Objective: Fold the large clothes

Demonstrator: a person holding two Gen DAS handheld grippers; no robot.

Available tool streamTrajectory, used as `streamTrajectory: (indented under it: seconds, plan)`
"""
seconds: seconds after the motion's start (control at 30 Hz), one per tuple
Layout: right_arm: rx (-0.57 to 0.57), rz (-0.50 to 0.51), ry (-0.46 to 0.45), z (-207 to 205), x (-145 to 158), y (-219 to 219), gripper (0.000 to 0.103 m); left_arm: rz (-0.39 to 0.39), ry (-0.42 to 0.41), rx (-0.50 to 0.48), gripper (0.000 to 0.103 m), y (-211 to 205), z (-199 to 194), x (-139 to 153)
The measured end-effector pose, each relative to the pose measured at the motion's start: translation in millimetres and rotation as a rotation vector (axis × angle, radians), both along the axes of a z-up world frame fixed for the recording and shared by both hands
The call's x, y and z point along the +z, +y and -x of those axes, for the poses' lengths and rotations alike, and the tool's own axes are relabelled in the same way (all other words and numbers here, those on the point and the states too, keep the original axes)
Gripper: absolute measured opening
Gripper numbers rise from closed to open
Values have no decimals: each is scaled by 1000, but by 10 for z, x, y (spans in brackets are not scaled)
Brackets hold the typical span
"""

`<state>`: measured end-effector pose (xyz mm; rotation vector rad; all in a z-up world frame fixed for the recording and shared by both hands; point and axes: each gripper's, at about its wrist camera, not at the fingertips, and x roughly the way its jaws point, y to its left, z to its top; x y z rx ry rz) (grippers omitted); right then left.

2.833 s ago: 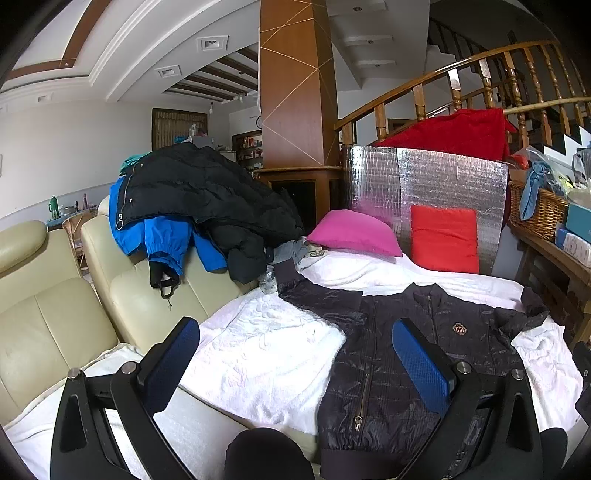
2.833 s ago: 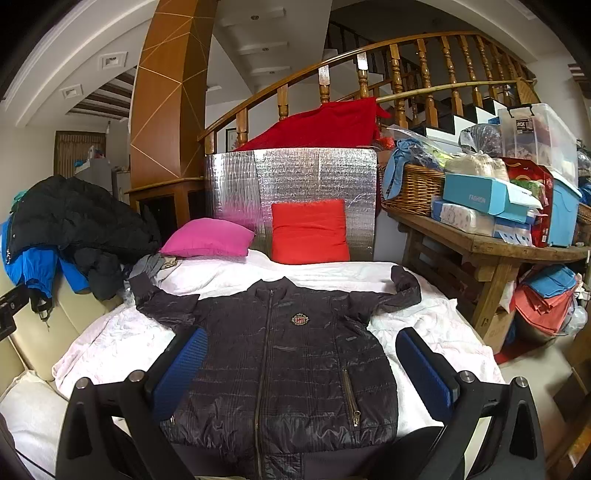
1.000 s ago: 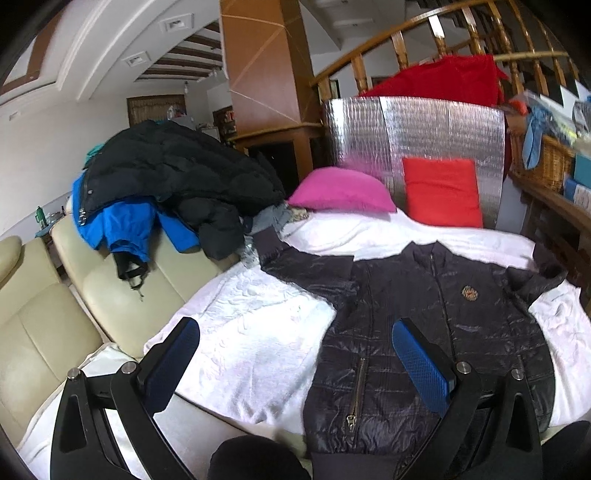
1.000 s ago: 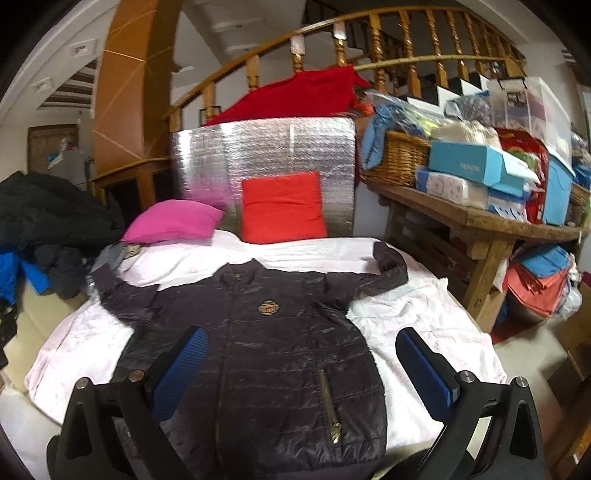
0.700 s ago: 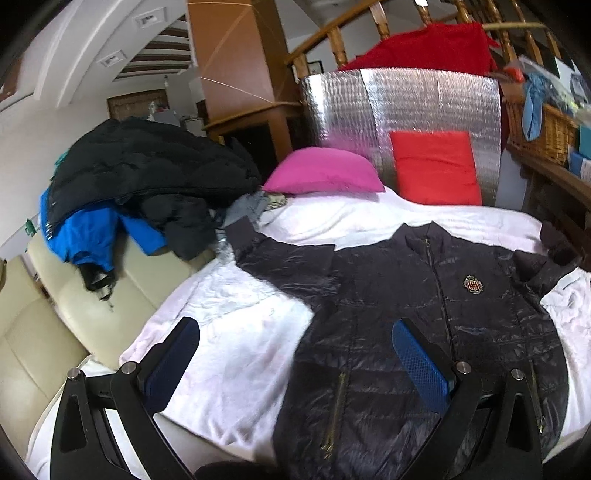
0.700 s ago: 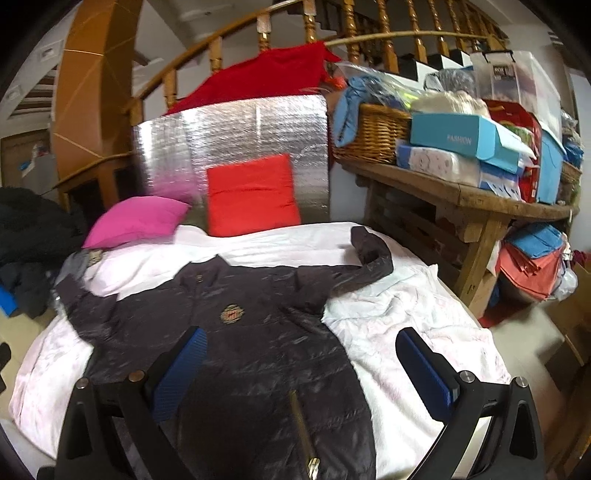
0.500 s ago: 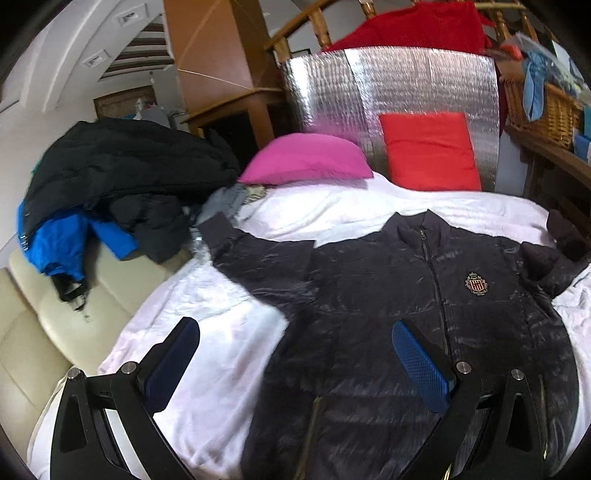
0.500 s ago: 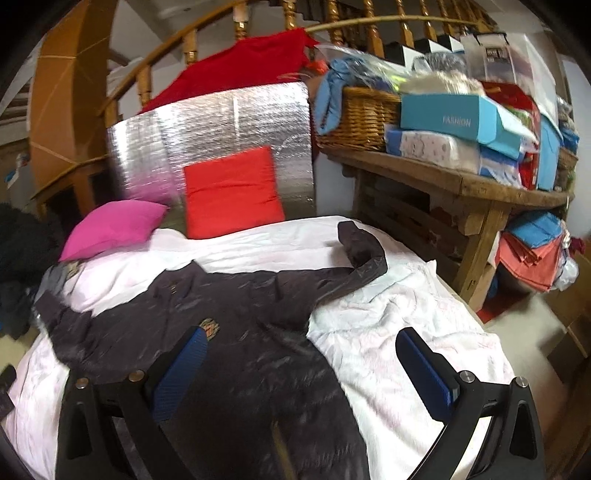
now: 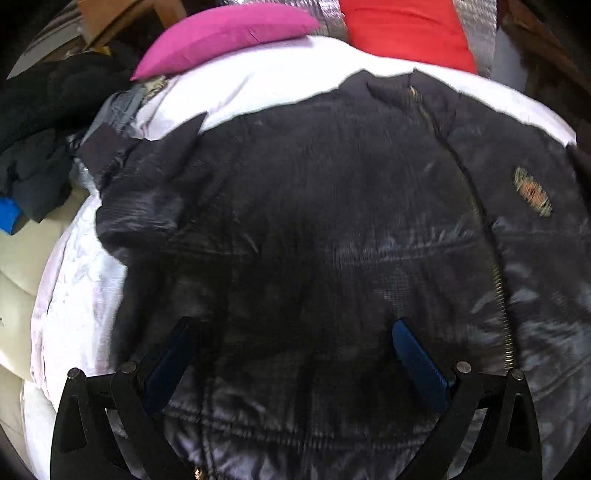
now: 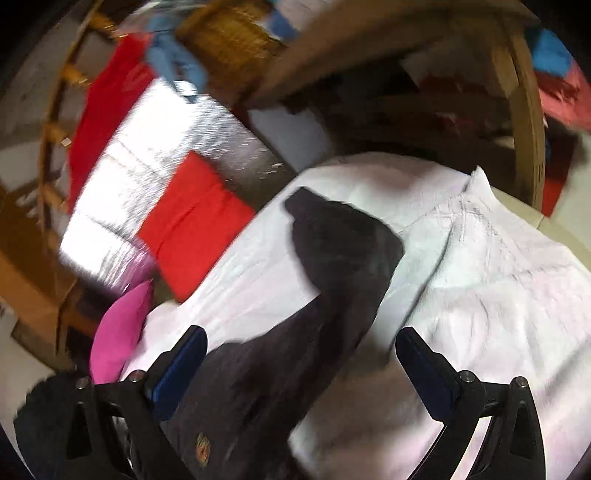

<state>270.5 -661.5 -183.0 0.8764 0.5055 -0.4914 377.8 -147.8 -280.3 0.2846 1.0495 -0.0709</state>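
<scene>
White sheet under blurred jacket

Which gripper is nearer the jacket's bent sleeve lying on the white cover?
Right. The right gripper, jaws open, hangs just short of the bent sleeve; the left gripper, also open, is over the jacket body.

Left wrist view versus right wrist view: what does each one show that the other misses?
Only the left wrist view shows the jacket's zipper and the dark coats heaped beside the bed. Only the right shows the jacket's sleeve, the wicker basket and the wooden bench. Both show the black jacket, pink pillow, red cushion, white bedcover and an open gripper.
</scene>
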Motion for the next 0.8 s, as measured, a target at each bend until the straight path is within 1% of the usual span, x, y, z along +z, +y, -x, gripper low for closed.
streamTrajectory:
  seconds: [0.1,0.13,0.17,0.2,0.23,0.27,0.3,0.37,0.43,0.53,0.6,0.63,0.67,0.7,0.8]
  plan:
    - [-33,18,72,-288,-172,-246,103,13,-24,-20,103,-16,34,-19]
    - [-35,22,88,-348,-216,-306,102,16,-30,-25,103,-14,32,-29]
    - [-49,23,111,-418,-284,-369,98,25,-33,-28,103,-7,10,-39]
    - [-65,12,122,-468,-361,-433,85,47,-31,-24,103,12,-2,-50]
    - [-71,-9,128,-499,-437,-482,60,68,-30,-14,103,24,-21,-87]
    - [-67,-40,125,-519,-515,-516,46,97,-29,-1,103,60,-31,-107]
    - [-71,-73,123,-528,-591,-538,35,124,-31,4,103,95,-23,-115]
    - [-87,-67,126,-505,-601,-489,30,124,-33,-3,103,117,-8,-113]
    - [-74,-34,102,-491,-482,-392,24,119,-29,-7,103,131,13,-108]
    - [-36,33,24,-457,-149,-121,22,108,2,-22,103,112,-2,-51]
    - [10,82,-21,-448,93,173,22,97,17,-37,103,129,-7,12]
    - [34,102,-39,-450,192,323,22,95,11,-33,103,126,-42,62]
    - [66,123,-63,-459,297,496,22,94,-7,-22,103,158,-116,123]
    - [96,138,-82,-467,381,654,22,97,-36,-6,103,220,-109,214]
    - [233,175,-154,-555,646,1260,22,127,-101,28,103,435,-116,460]
